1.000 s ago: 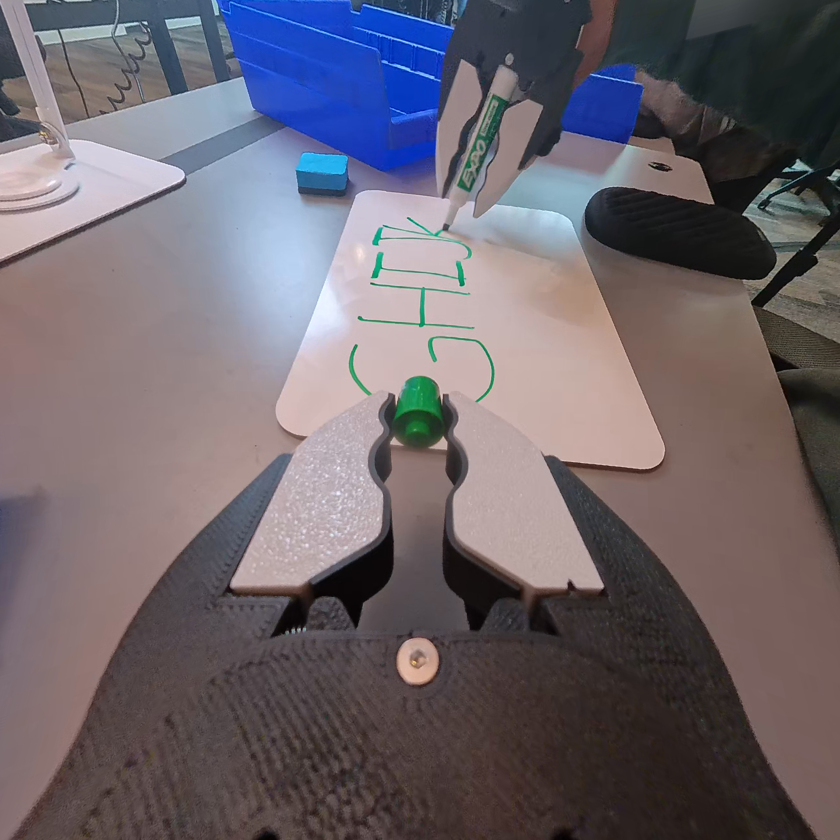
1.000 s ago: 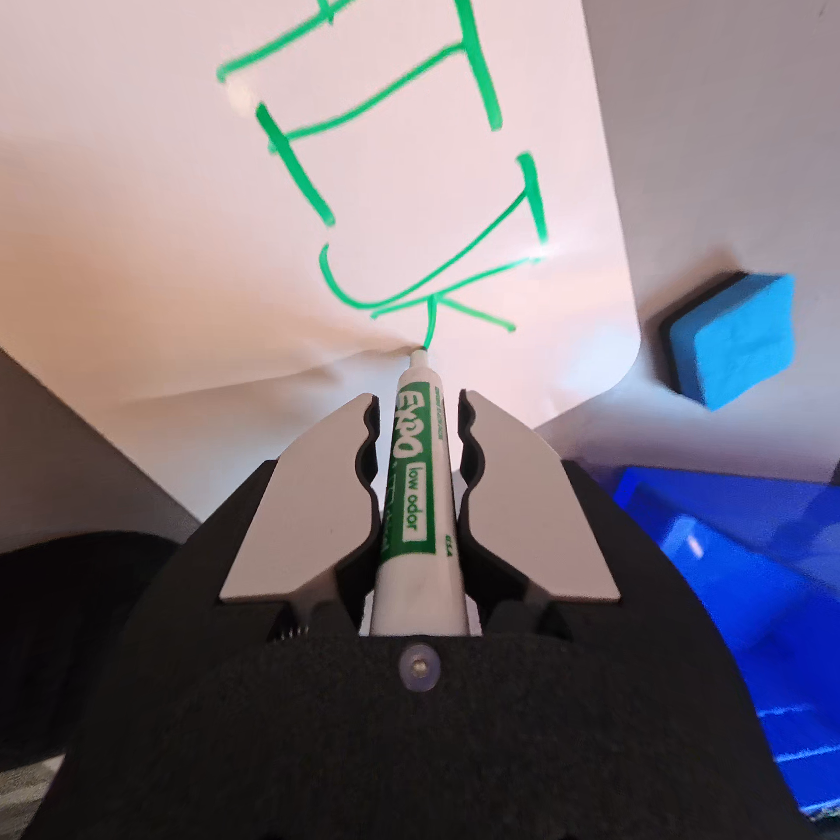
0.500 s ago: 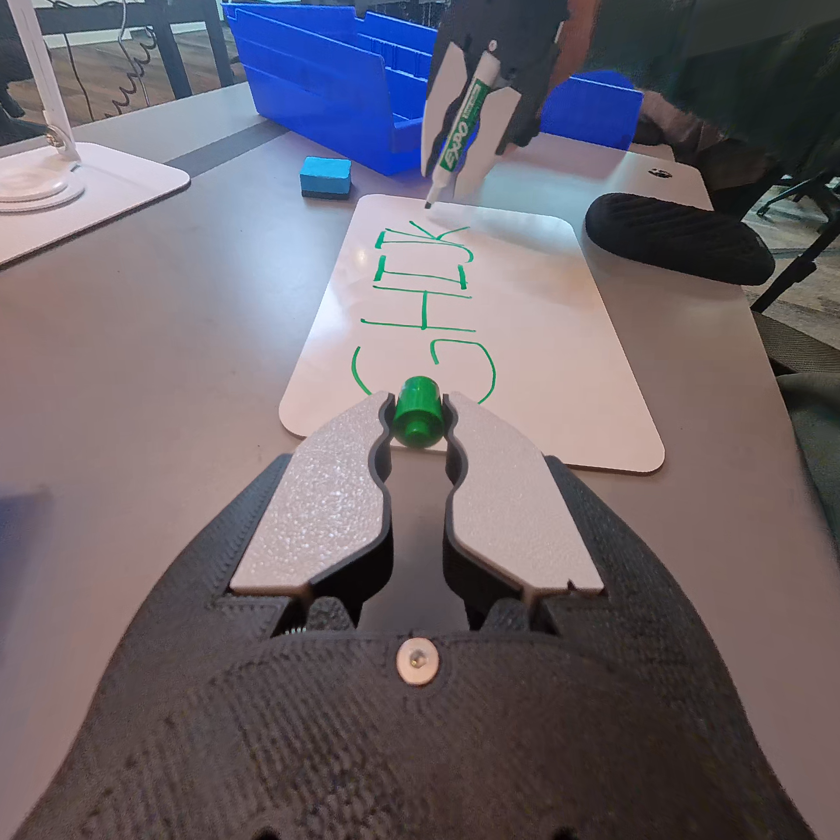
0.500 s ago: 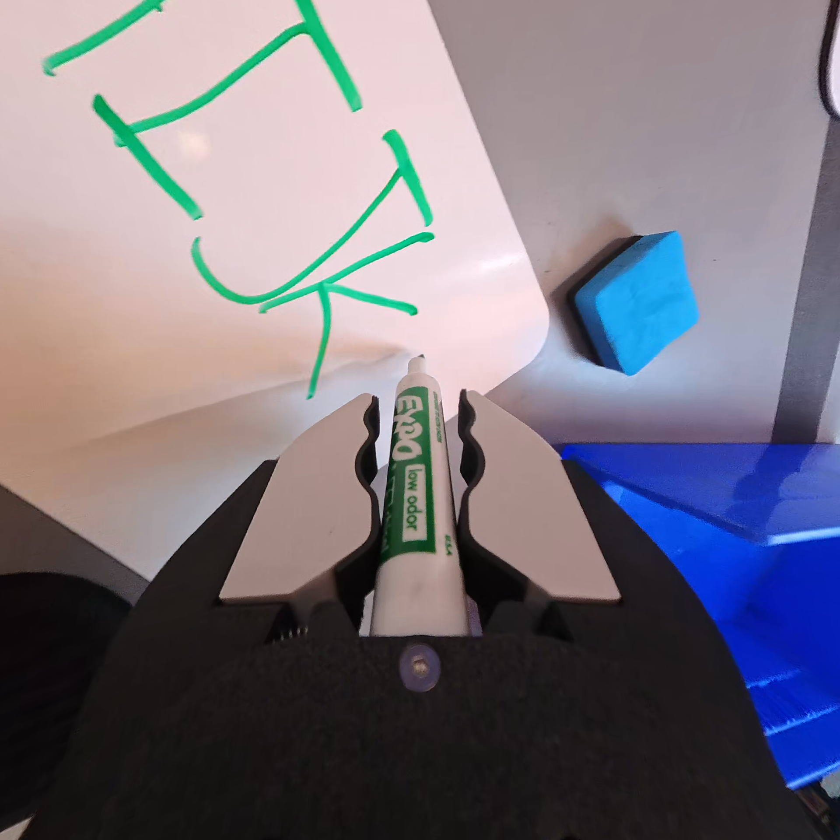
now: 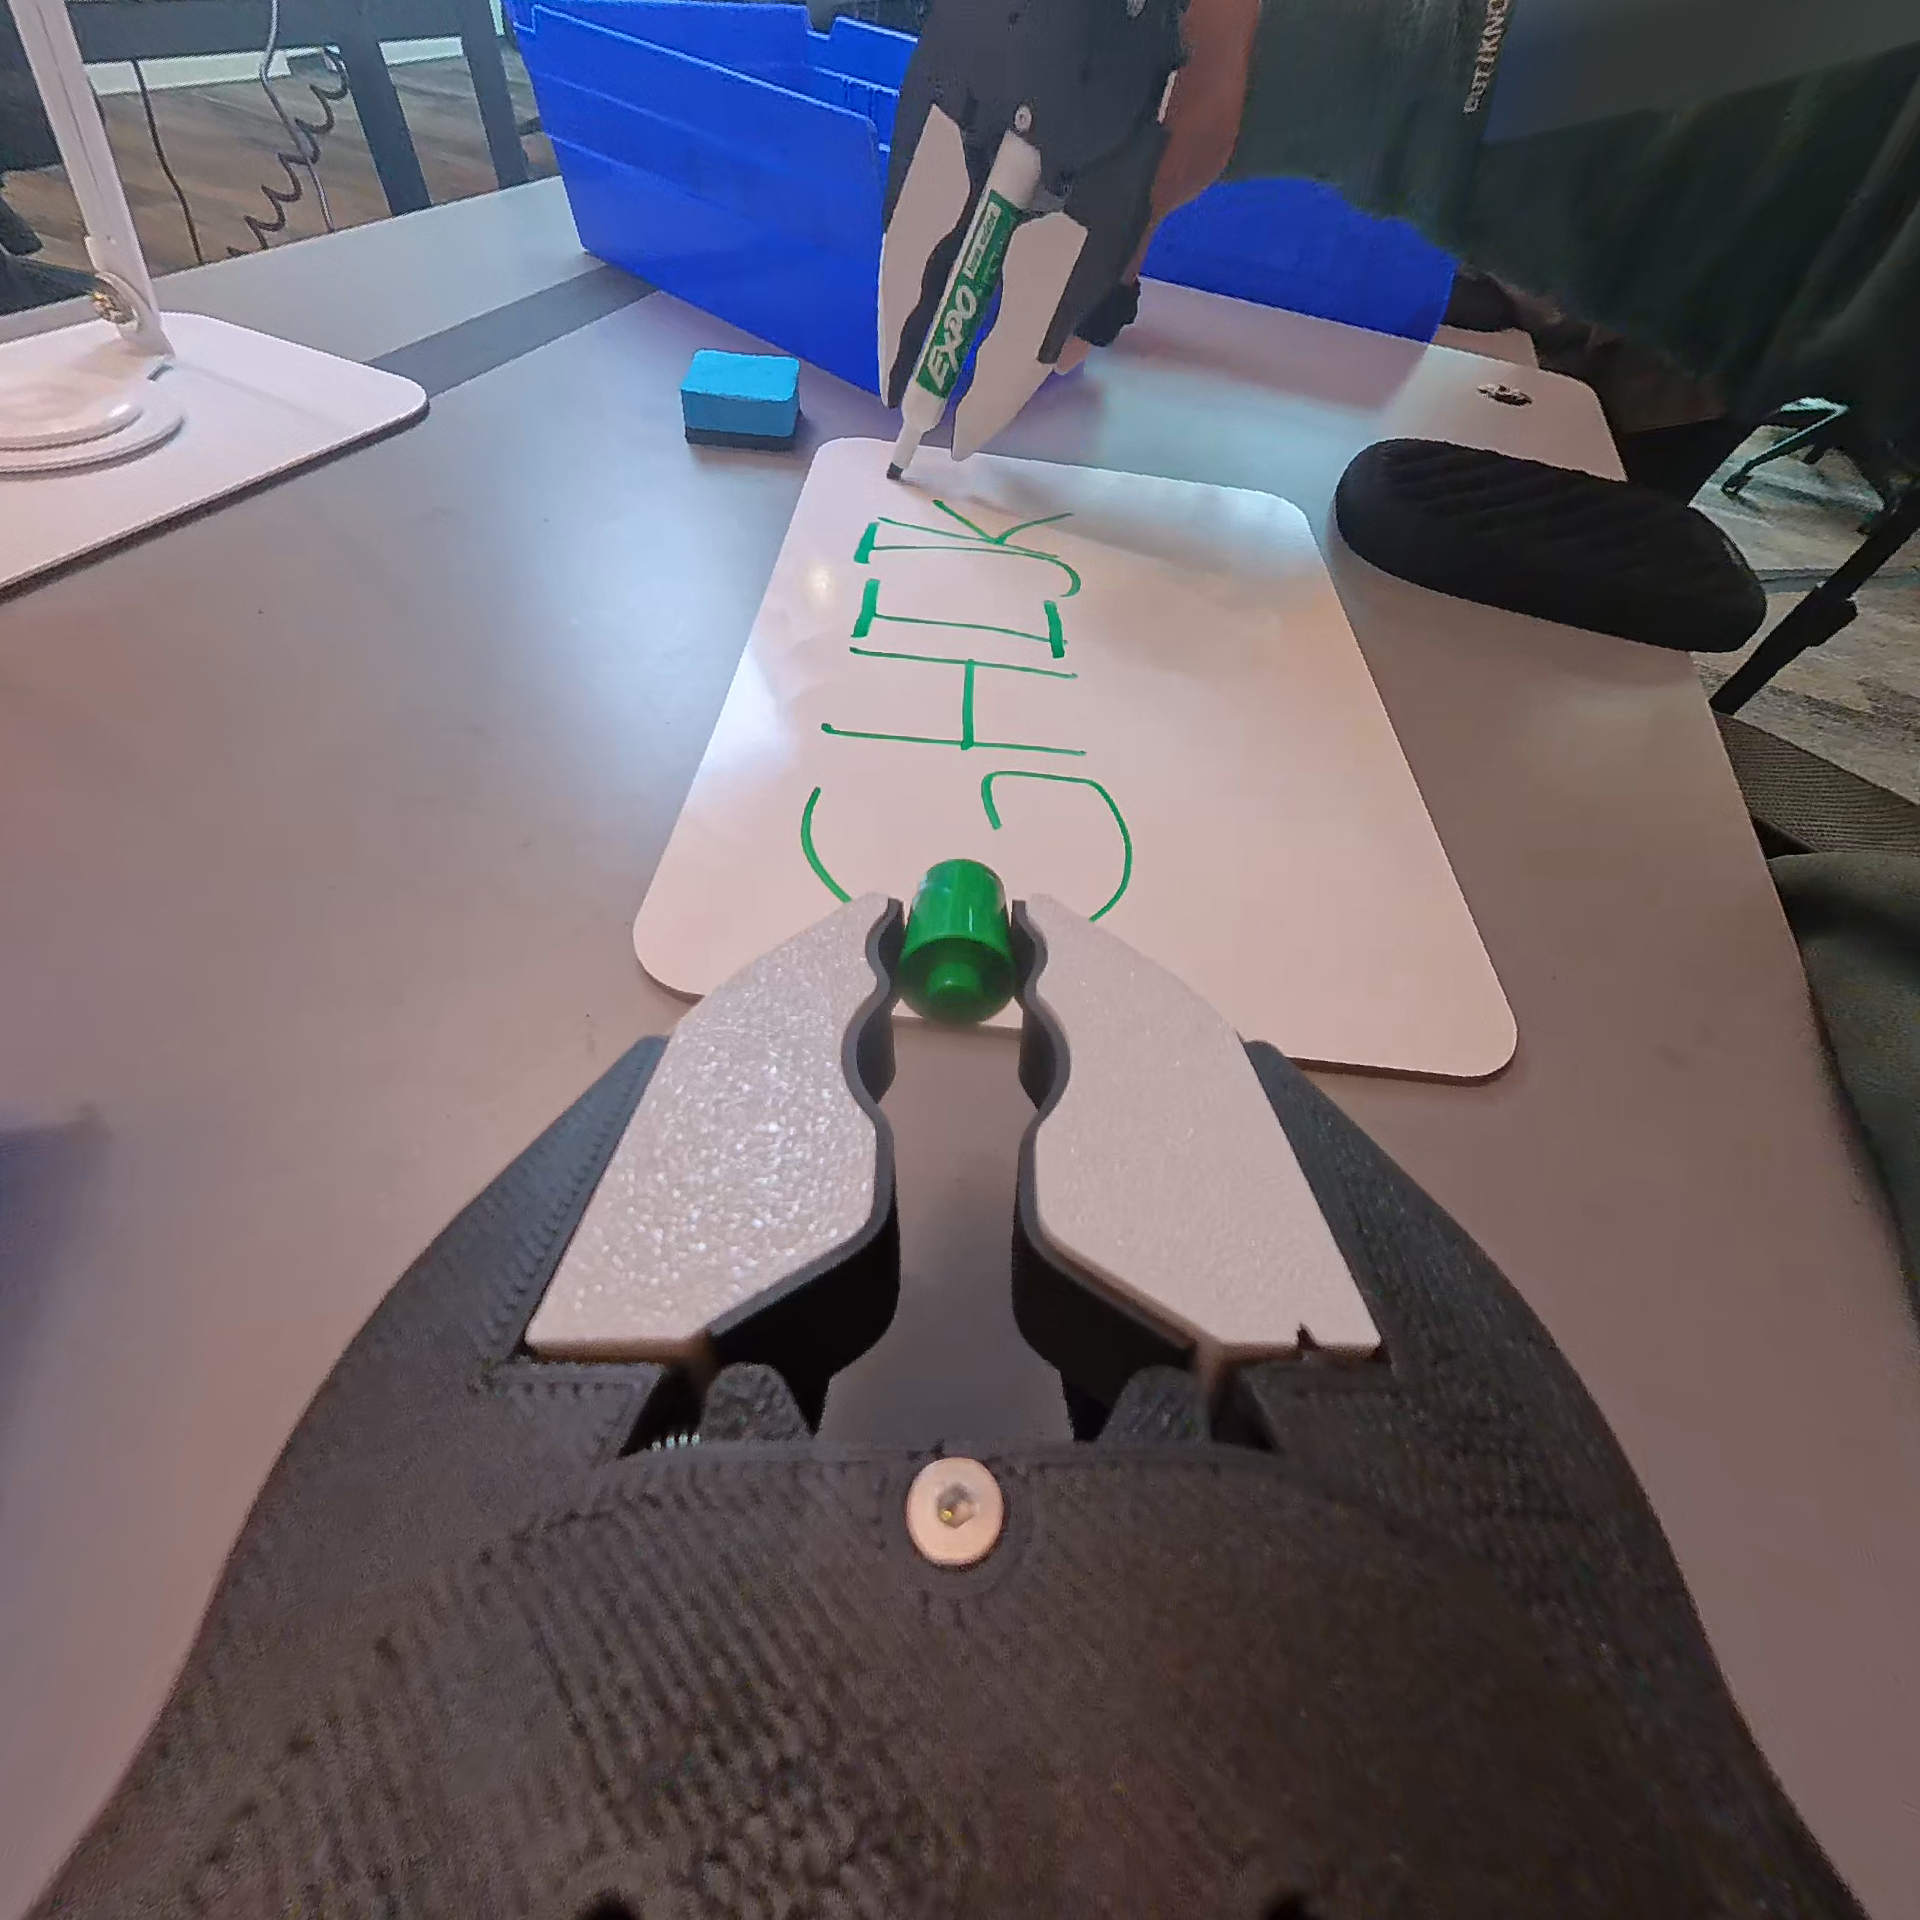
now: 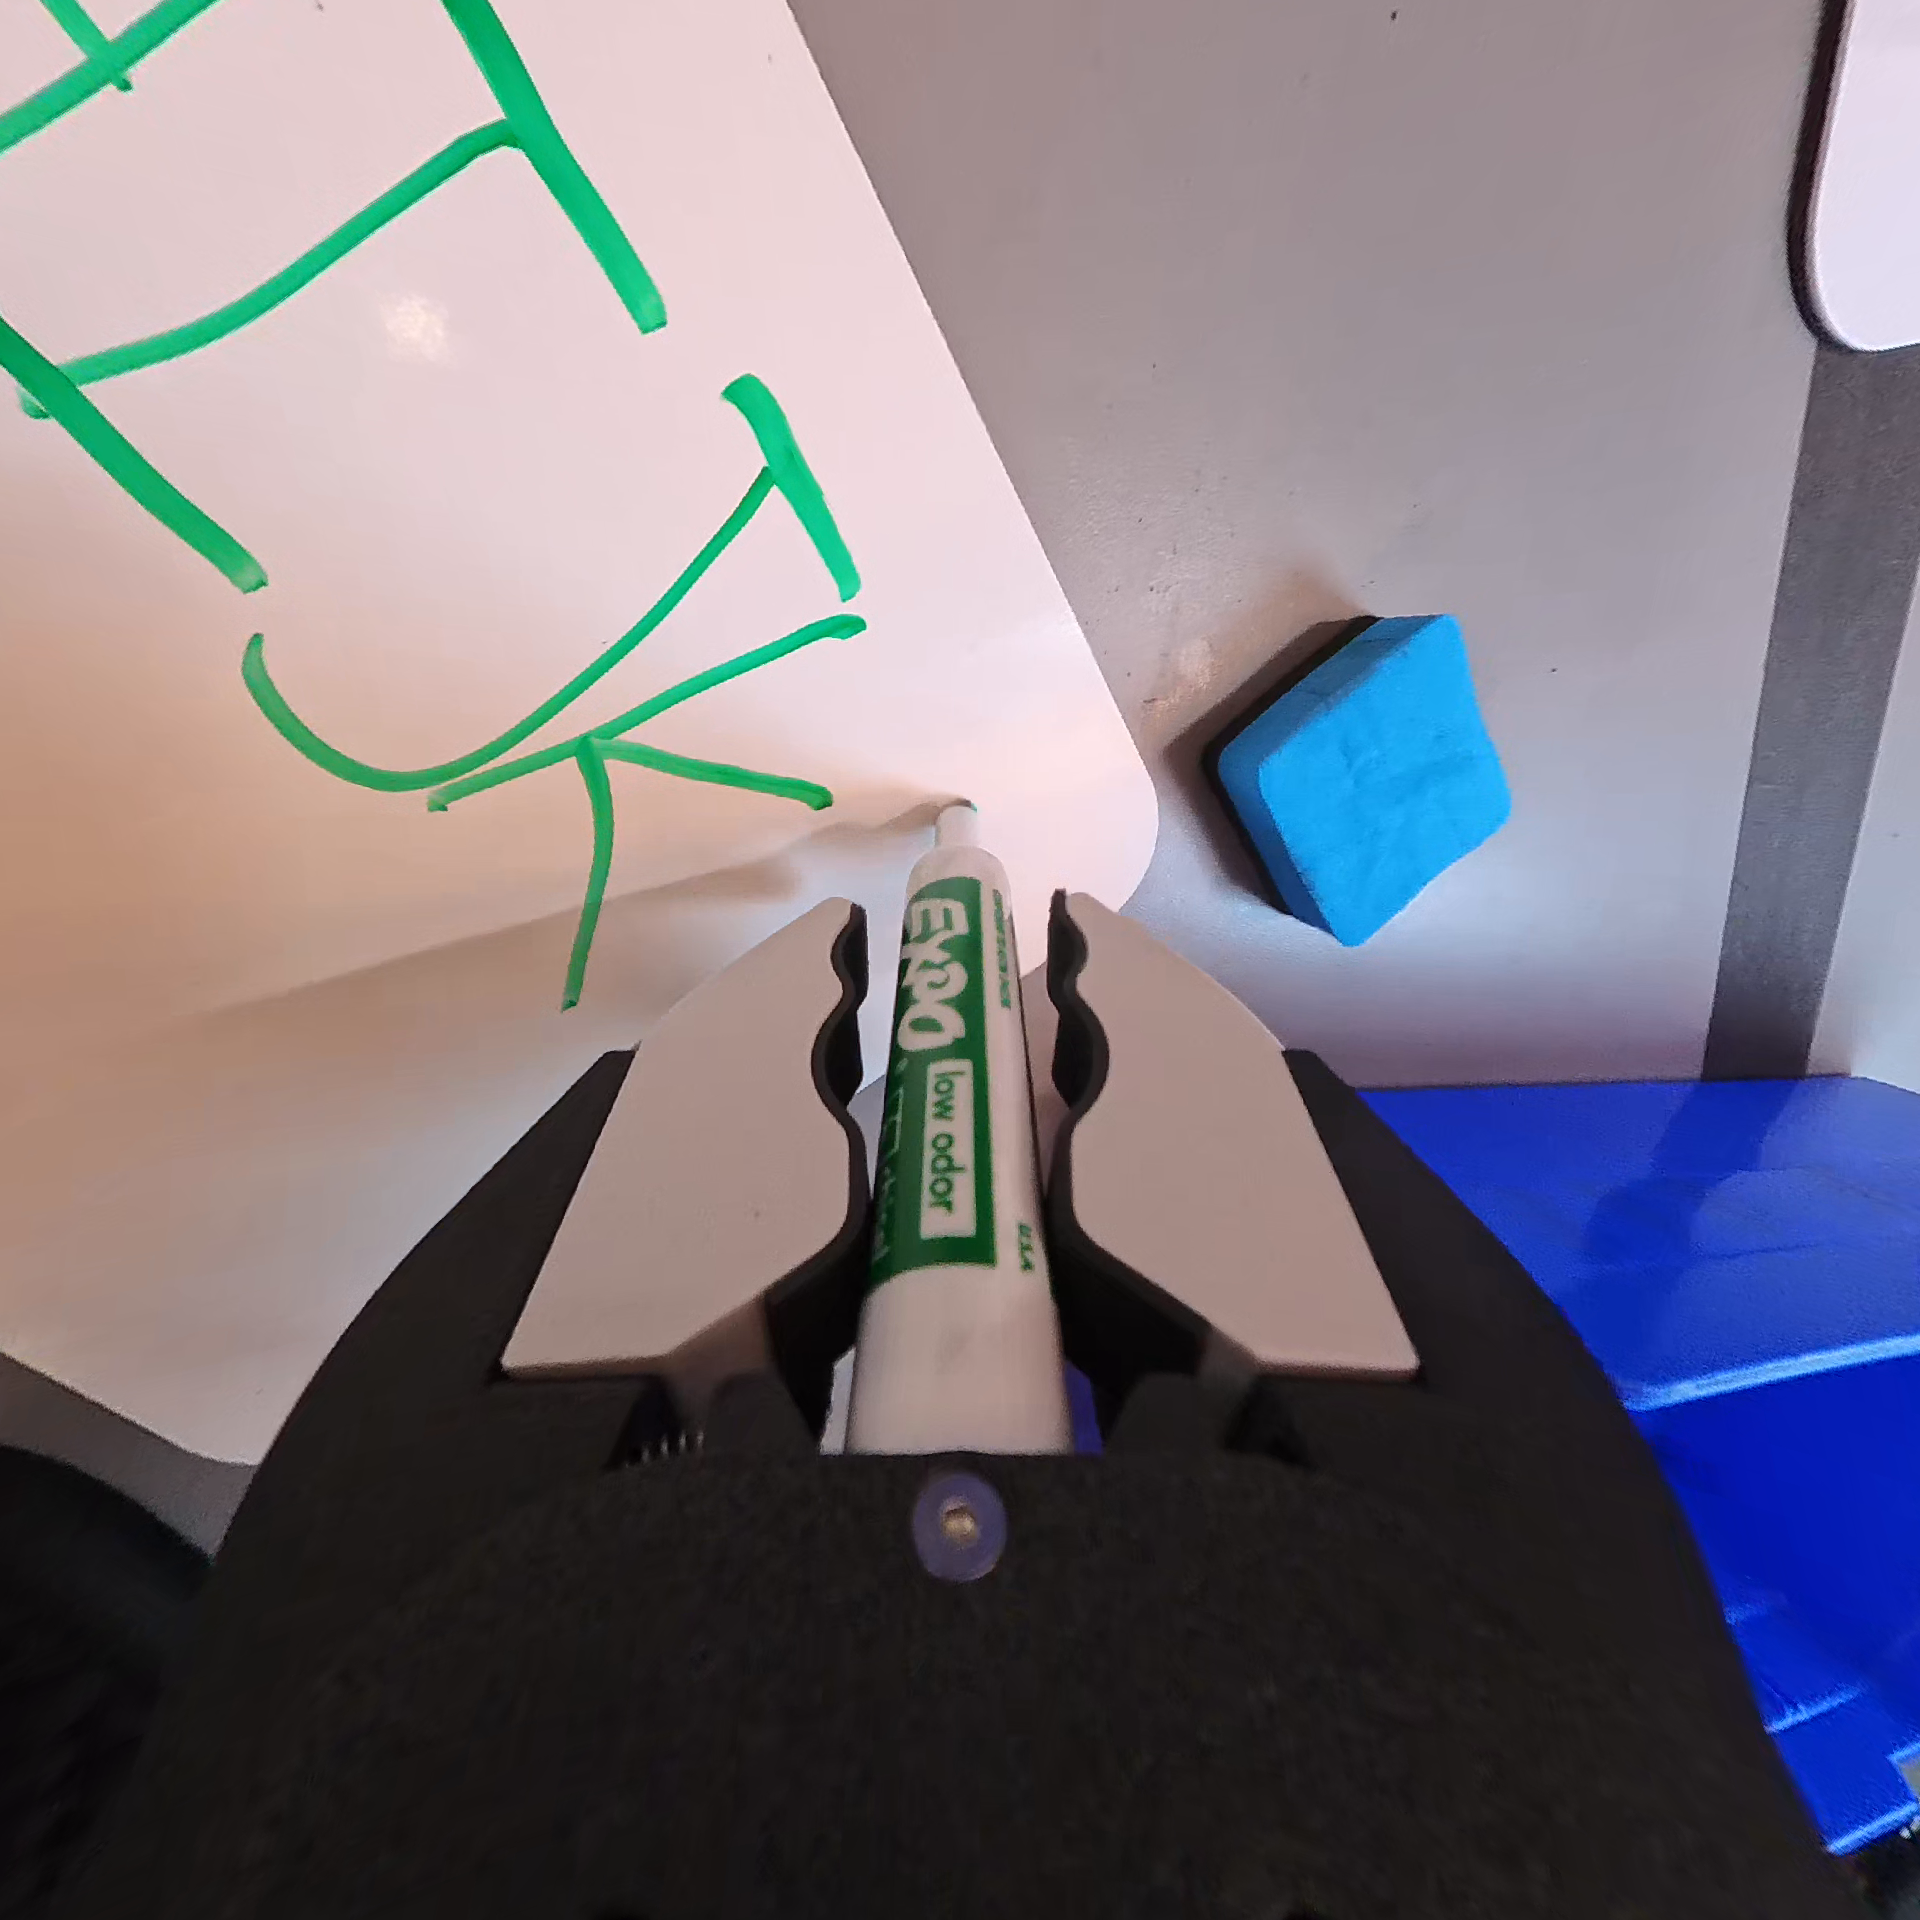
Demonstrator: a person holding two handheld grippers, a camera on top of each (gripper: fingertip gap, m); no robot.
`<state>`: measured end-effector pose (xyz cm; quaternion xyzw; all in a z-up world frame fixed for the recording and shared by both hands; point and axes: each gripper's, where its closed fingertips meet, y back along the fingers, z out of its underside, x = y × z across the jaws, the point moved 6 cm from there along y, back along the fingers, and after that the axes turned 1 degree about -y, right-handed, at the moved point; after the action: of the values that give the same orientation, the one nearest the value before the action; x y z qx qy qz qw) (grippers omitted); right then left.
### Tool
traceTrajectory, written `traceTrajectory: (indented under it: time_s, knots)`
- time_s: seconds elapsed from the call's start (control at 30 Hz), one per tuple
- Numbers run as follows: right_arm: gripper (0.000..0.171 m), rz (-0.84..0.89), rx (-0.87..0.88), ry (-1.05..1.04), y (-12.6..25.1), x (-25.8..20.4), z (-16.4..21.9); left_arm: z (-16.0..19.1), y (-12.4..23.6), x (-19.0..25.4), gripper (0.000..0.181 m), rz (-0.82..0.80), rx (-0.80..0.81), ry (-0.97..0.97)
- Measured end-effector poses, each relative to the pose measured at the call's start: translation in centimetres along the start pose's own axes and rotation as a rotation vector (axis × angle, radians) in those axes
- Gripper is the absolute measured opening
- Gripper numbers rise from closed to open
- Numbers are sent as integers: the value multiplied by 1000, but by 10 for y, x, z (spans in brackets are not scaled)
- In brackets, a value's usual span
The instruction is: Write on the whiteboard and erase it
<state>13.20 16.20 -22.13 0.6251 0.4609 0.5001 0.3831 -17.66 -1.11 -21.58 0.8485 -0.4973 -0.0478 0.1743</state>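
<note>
A white whiteboard (image 5: pixel 1247 748) lies flat on the grey table, with green letters down its middle; it also shows in the right wrist view (image 6: pixel 364 468). My right gripper (image 6: pixel 951 914) is shut on a green-and-white marker (image 6: pixel 951 1122). The marker's tip touches the board near its far left corner, beside the last letter. From the left wrist view the right gripper (image 5: pixel 935 426) hangs over the board's far end with the marker (image 5: pixel 961 301) in it. My left gripper (image 5: pixel 951 925) is shut on the green marker cap (image 5: pixel 954 940) at the board's near edge.
A blue eraser (image 5: pixel 740 397) with a dark base lies on the table just left of the board's far corner, also in the right wrist view (image 6: pixel 1361 774). Blue bins (image 5: pixel 727 156) stand behind. A black pad (image 5: pixel 1538 540) lies right, a white lamp base (image 5: pixel 156 416) far left. My right fingertips sit around 30 cm from my left ones.
My right gripper has lifted the marker off the last letter, moved it left towards the board's far corner and set its tip down there. The left gripper has stayed put.
</note>
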Motion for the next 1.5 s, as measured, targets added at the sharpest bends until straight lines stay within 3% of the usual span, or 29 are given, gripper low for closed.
traceTrajectory:
  time_s: [0.4, 0.7, 0.83, 0.93, 1.03, 1.17, 1.3, 1.5]
  knots:
    - [34, -89, -57, 40, 22, -52, 20, 0, -1, 1, 19, 6, -2, -3]
    - [34, -26, -65, -46, 24, -34, 47, 0, -1, 3, 19, 1, -5, -15]
    - [34, 25, 165, -113, 48, -41, 31, 0, -1, 3, 19, 4, -3, -11]
    - [34, 12, 502, -223, 72, -55, 7, -3, 0, 4, 19, 13, 28, -25]
    - [34, -95, 839, -324, 83, -80, -24, -17, -4, 11, 19, 23, 111, -93]
    - [34, -327, 1133, -359, 92, -105, -67, -59, -16, 25, 19, 32, 232, -253]
    - [34, -441, 1250, -331, 102, -113, -93, -92, -34, 41, 19, 79, 299, -386]
    - [34, -510, 1324, -340, 108, -116, -92, -110, -51, 50, 19, 116, 333, -433]
